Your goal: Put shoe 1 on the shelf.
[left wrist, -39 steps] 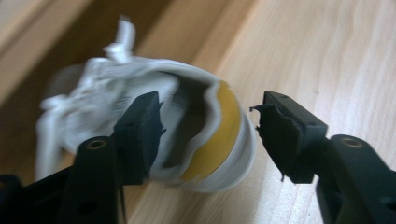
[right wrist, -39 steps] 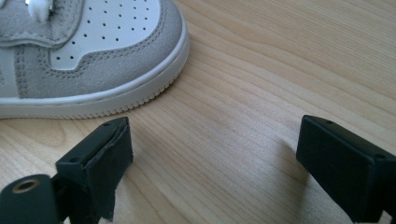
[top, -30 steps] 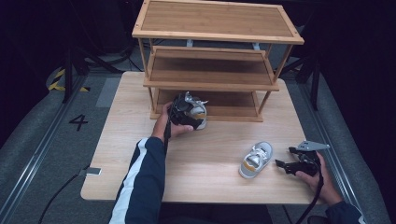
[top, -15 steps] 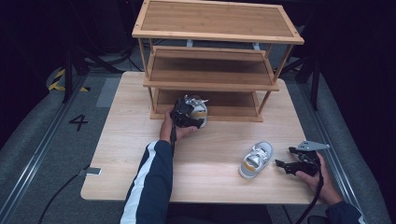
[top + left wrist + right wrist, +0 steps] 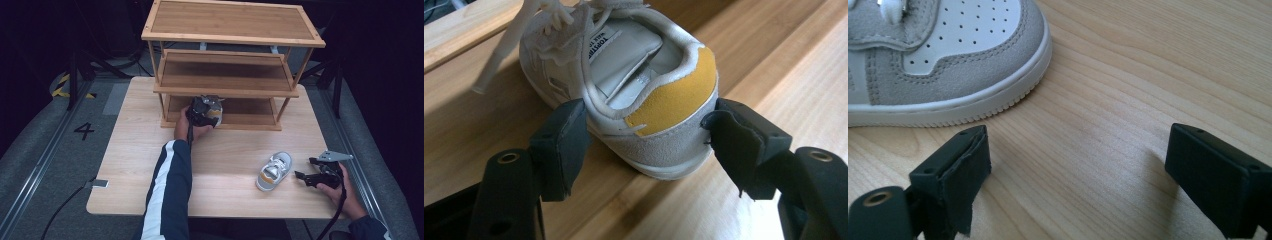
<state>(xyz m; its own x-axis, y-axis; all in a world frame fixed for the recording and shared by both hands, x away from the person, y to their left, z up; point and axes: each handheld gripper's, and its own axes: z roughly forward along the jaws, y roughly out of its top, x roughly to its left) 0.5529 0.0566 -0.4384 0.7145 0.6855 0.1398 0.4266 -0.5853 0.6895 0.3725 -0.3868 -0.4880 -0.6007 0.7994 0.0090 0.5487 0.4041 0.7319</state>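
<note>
Left claw (image 5: 644,145) pinches shoe (image 5: 624,85) at stiff heel; light, soft-sided. Right claw (image 5: 1078,175) wide, empty, nr second shoe (image 5: 274,171).

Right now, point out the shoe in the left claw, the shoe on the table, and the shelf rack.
held shoe (image 5: 671,102), left gripper view, yellow heel patch
loose shoe (image 5: 274,170), high view, its upper
shelf rack (image 5: 232,38), high view, top shelf's front edge
</note>
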